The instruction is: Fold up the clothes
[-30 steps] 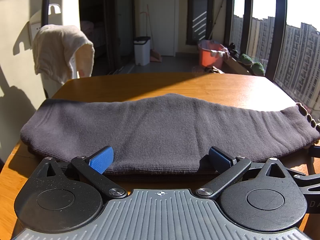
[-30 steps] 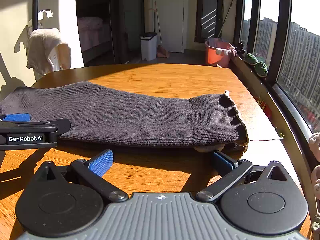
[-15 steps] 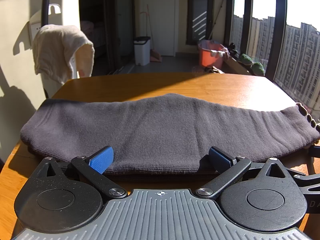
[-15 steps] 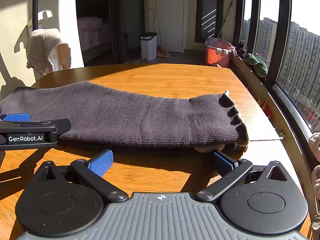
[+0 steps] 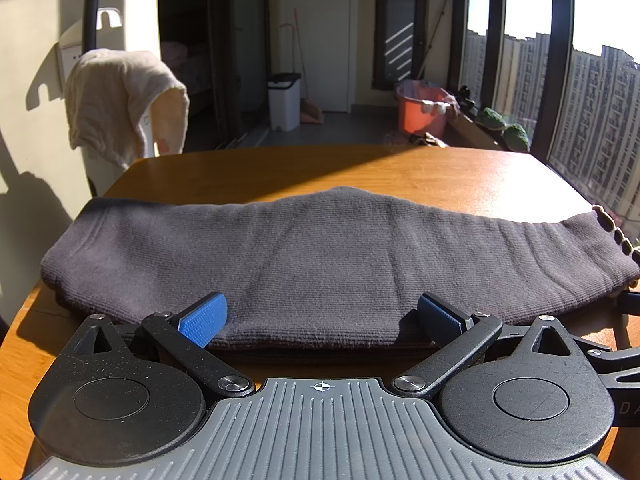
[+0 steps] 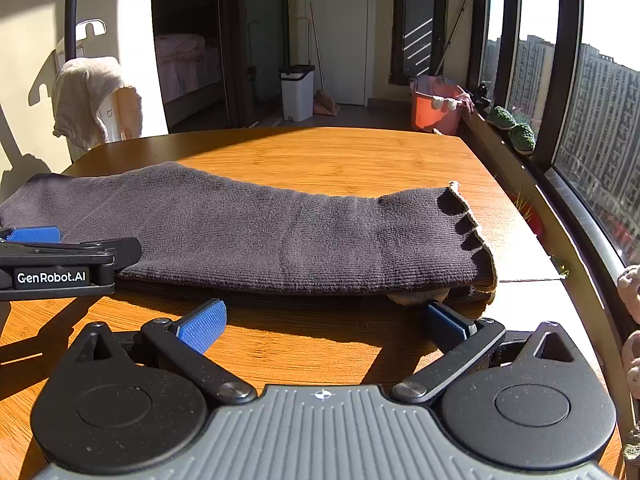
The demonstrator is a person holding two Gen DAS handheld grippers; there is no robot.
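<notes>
A dark grey knit garment (image 5: 320, 256) lies folded into a long band across the wooden table (image 5: 360, 168); in the right wrist view the garment (image 6: 256, 236) ends at the right in a scalloped pale-edged hem (image 6: 476, 232). My left gripper (image 5: 320, 318) is open, its blue pads on either side of the garment's near edge and resting on it. My right gripper (image 6: 324, 326) is open over bare wood just short of the garment's near edge, nothing between its fingers. The left gripper's side (image 6: 56, 268) shows at the left of the right wrist view.
A cream towel (image 5: 120, 100) hangs over a white stand beyond the table's far left corner. A white bin (image 5: 284, 100) and an orange tub (image 5: 422, 110) stand on the floor behind. The window sill (image 6: 568, 216) runs along the table's right edge.
</notes>
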